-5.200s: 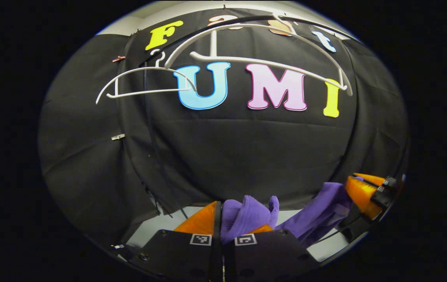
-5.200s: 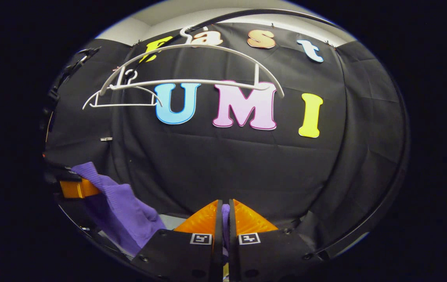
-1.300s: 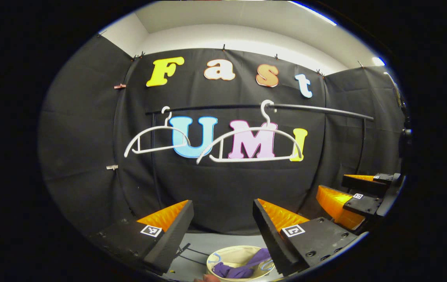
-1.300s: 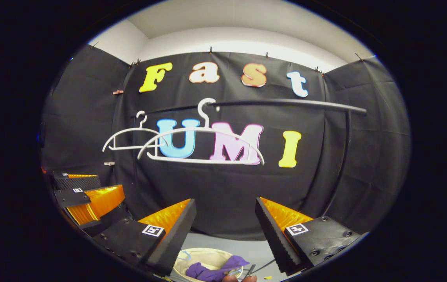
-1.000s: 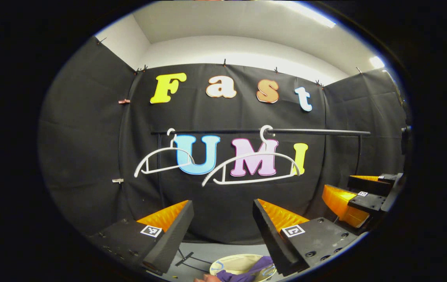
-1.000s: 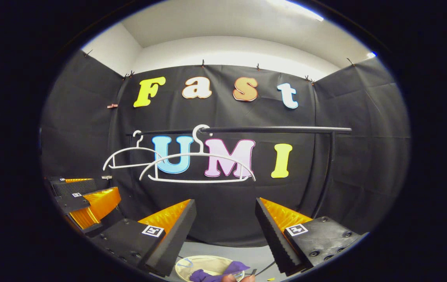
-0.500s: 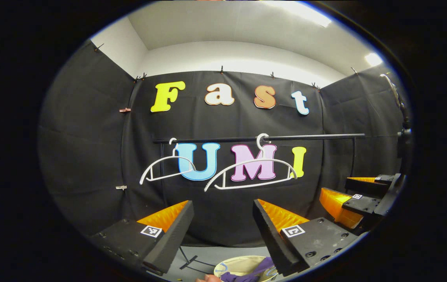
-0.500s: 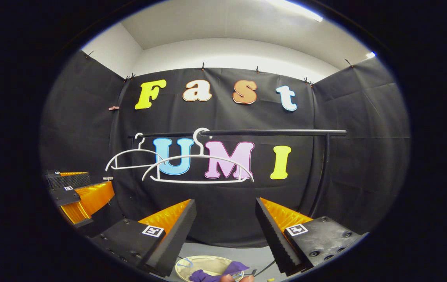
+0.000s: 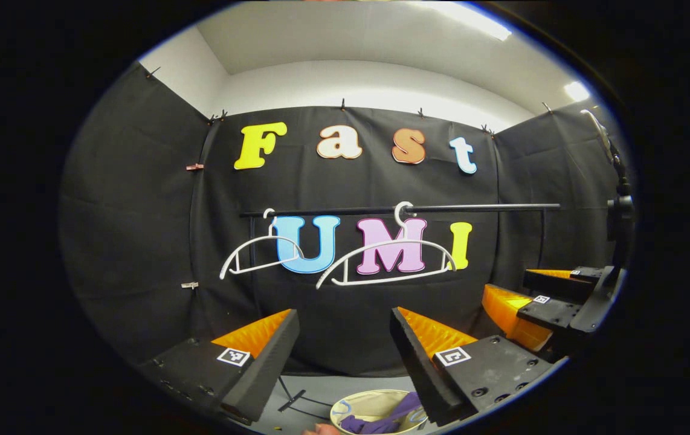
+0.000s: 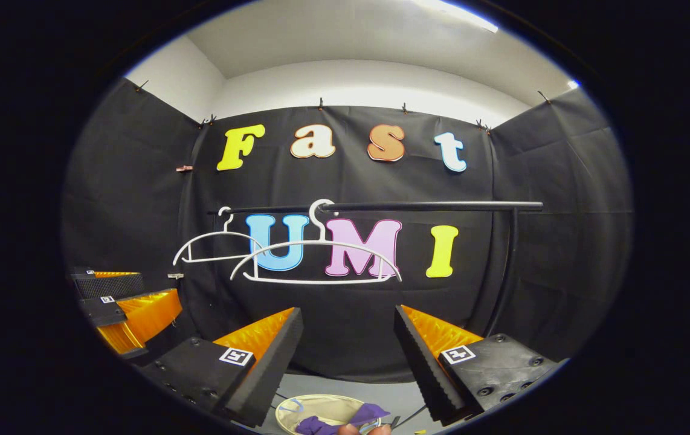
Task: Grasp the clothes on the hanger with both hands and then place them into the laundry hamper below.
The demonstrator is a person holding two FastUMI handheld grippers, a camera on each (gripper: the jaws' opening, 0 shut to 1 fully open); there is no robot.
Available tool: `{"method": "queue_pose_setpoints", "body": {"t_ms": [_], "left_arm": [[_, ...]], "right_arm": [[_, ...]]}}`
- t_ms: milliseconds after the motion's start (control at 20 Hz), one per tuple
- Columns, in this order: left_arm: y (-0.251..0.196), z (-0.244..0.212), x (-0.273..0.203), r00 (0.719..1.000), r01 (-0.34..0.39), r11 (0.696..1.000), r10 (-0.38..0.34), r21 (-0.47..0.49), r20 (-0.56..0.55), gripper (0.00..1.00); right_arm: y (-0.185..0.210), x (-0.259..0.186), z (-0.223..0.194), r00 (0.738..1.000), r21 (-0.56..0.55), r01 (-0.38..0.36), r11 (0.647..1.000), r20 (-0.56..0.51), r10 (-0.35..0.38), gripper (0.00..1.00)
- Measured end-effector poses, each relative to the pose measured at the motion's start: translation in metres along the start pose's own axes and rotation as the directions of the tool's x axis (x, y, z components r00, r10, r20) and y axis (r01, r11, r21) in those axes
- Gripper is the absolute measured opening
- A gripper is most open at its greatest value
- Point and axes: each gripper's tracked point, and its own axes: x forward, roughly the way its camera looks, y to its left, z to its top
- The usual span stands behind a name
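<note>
Left gripper view shows the left gripper [image 9: 345,338] with its fingers wide apart and nothing between them. Farther off at the right edge is the right gripper [image 9: 547,299], also spread apart. In the right gripper view the right gripper [image 10: 348,341] stands open and empty, and the left gripper [image 10: 127,302] appears at the left edge, open too.

On the black rail [image 9: 478,208] two white hangers [image 9: 386,260] hang bare. The purple clothes [image 9: 381,417] lie inside the round beige laundry hamper [image 9: 360,403] on the grey floor, under the rail; in the right gripper view the purple clothes [image 10: 345,422] rest across the hamper [image 10: 315,406], and one part seems to lie on its near rim.

To my judgement the placing is done, or nearly done. The garment looks soft, light and limp, so it will fold and sag when lifted; it is not fragile and not slippery. If it must be pushed deeper, I would pinch a thick bunched fold near the rim, not a single thin edge.
</note>
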Motion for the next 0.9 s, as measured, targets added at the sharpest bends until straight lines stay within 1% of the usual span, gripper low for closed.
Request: {"method": "queue_pose_setpoints", "body": {"t_ms": [50,100,150,350,400,450,500,650,700,750,800,900], "left_arm": [[0.0,0.0,-0.002,1.0,-0.001,1.0,0.001,-0.004,0.002,0.95],[0.001,0.0,-0.004,1.0,-0.002,1.0,0.002,-0.003,0.004,0.95],[0.001,0.001,-0.006,1.0,-0.002,1.0,0.002,0.002,0.005,0.95],[-0.001,-0.001,-0.012,1.0,0.002,1.0,-0.002,0.007,0.003,0.95],[-0.001,-0.001,-0.012,1.0,0.004,1.0,-0.004,0.006,0.004,0.92],[-0.002,-0.001,-0.012,1.0,0.007,1.0,-0.007,0.004,0.004,0.92],[-0.002,0.0,-0.012,1.0,0.01,1.0,-0.01,0.002,0.004,0.95],[-0.003,-0.002,-0.012,1.0,0.011,1.0,-0.011,-0.002,0.001,0.95],[-0.004,-0.002,-0.012,1.0,0.012,1.0,-0.012,-0.001,0.001,0.95],[-0.004,-0.003,-0.013,1.0,0.012,1.0,-0.012,-0.002,-0.002,0.92],[-0.003,-0.004,-0.013,1.0,0.011,1.0,-0.011,-0.004,-0.003,0.95],[-0.004,-0.004,-0.014,1.0,0.011,1.0,-0.011,-0.007,-0.005,0.95]], "right_arm": [[0.001,-0.002,0.001,1.0,-0.005,-0.004,1.0,0.001,0.004,0.96],[0.002,-0.005,0.003,1.0,-0.002,-0.005,1.0,0.006,0.005,0.94],[0.002,-0.006,0.006,1.0,-0.003,-0.005,1.0,0.013,0.005,0.96],[0.0,-0.011,0.013,1.0,-0.015,0.0,1.0,0.03,0.0,0.96],[0.0,-0.012,0.012,1.0,-0.014,0.0,1.0,0.03,0.001,0.96],[0.001,-0.013,0.012,1.0,-0.014,0.0,1.0,0.027,0.001,0.96],[0.002,-0.014,0.011,1.0,-0.015,-0.001,1.0,0.026,0.002,0.96],[0.004,-0.015,0.009,1.0,-0.021,-0.009,1.0,0.019,0.009,0.96],[0.004,-0.016,0.009,1.0,-0.019,-0.009,1.0,0.019,0.009,0.97],[0.004,-0.016,0.009,1.0,-0.016,-0.008,1.0,0.019,0.008,0.96],[0.004,-0.017,0.009,1.0,-0.015,-0.009,1.0,0.019,0.009,0.96],[0.005,-0.016,0.007,1.0,-0.015,-0.01,1.0,0.017,0.01,0.96]]}}
